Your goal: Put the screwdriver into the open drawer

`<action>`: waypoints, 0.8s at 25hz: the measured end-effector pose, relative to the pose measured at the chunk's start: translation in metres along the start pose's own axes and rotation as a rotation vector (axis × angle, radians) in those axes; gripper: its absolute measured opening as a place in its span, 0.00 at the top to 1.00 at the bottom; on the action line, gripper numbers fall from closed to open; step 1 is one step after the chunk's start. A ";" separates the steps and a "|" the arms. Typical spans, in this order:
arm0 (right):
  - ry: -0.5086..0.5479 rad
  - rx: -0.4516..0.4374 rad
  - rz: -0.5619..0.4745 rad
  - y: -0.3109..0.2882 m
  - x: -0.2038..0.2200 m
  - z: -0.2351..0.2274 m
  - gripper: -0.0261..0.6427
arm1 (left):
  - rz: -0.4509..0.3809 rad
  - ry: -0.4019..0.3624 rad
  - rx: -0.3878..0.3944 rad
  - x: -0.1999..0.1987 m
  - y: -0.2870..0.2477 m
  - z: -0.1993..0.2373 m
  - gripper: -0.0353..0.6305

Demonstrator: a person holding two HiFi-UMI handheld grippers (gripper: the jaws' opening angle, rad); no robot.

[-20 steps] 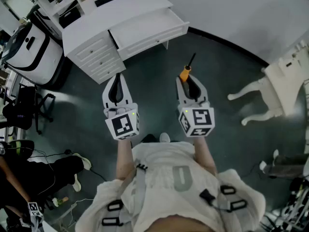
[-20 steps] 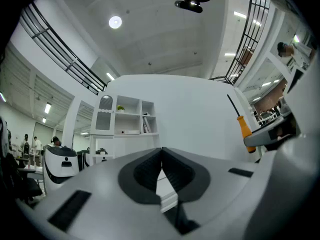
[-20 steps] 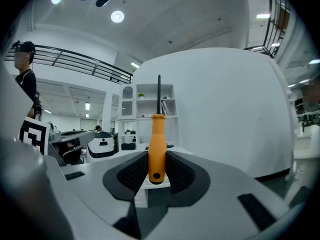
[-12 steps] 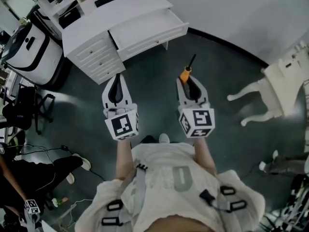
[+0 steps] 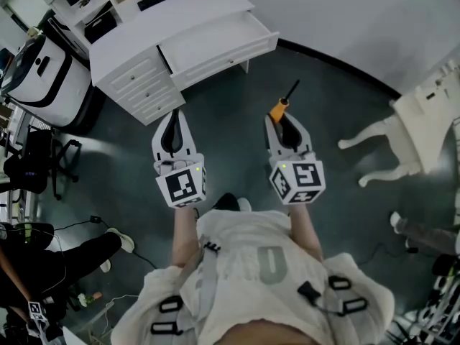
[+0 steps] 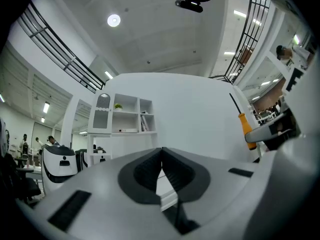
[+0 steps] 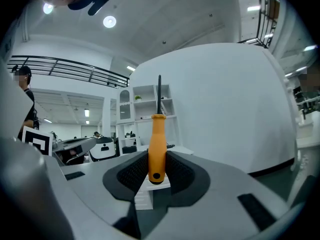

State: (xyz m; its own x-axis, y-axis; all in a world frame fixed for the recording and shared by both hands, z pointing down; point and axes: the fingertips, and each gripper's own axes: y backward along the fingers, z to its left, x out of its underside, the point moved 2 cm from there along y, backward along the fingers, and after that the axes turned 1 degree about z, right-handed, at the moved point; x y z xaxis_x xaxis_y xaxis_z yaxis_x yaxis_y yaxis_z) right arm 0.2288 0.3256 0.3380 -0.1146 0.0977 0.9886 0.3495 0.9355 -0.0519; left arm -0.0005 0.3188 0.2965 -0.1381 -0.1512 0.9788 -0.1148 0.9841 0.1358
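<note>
**Screwdriver gripped, drawer ahead and to the left**

Since the earlier frame our right tool [image 7: 156,176] has drifted a touch to the right. The shaft of the screwdriver [image 7: 158,134] leans a little more that way too. The left tool [image 5: 175,119] has kept its place.

Nearest to us, both tools are held out in front of our chest, side by side and apart. The left tool's jaws are pressed together with nothing between them. The right tool's jaws are closed narrow on the butt end of the screwdriver's orange handle. The rest of the handle and the dark shaft stick out past the tips. The long axis carries on along the tool, pointing away from us, with the tip slanting slightly right in the head view. So the screwdriver hangs in the air over the dark floor [image 5: 223,124], not yet at the desk.

Further on, the open drawer [image 5: 212,42] lies ahead and to the left of the screwdriver's tip, well apart from it. It is pulled out of the white desk [image 5: 183,19], its inside looks bare, and its long side lies across the line of the shaft. The left tool is nearer the desk's stack of small drawers [image 5: 144,85], but the right one carries the load. We therefore judge the coming move to be a reach forward and leftward with the right hand. The shaft should then turn to lie along the drawer.
</note>
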 end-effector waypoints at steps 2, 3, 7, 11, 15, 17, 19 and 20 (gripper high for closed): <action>-0.009 0.002 0.008 -0.001 0.002 -0.003 0.81 | -0.003 0.000 0.007 -0.001 -0.003 -0.003 0.94; -0.012 0.001 0.012 -0.001 0.004 -0.004 0.80 | 0.000 0.001 0.009 0.001 -0.004 -0.003 0.94; -0.008 -0.006 0.025 -0.004 0.004 -0.006 0.80 | 0.017 -0.019 0.018 0.007 -0.012 -0.002 0.94; -0.014 0.003 0.017 -0.009 0.000 -0.013 0.81 | 0.009 -0.031 0.032 0.006 -0.027 -0.006 0.94; -0.004 -0.002 0.003 -0.026 -0.001 -0.016 0.81 | -0.020 -0.025 0.046 0.001 -0.052 -0.006 0.94; 0.014 -0.006 -0.007 -0.042 0.000 -0.019 0.80 | -0.041 -0.036 0.056 -0.002 -0.066 -0.005 0.94; 0.035 -0.009 -0.017 -0.059 -0.003 -0.022 0.80 | -0.055 -0.047 0.063 -0.004 -0.082 -0.001 0.94; 0.042 -0.006 -0.019 -0.067 -0.005 -0.023 0.81 | -0.059 -0.047 0.064 -0.004 -0.091 0.002 0.94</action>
State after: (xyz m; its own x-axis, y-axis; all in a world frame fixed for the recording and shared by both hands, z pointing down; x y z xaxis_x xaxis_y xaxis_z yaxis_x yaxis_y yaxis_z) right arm 0.2276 0.2545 0.3397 -0.0822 0.0657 0.9944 0.3528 0.9351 -0.0326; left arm 0.0086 0.2295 0.2804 -0.1756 -0.2143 0.9609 -0.1865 0.9656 0.1812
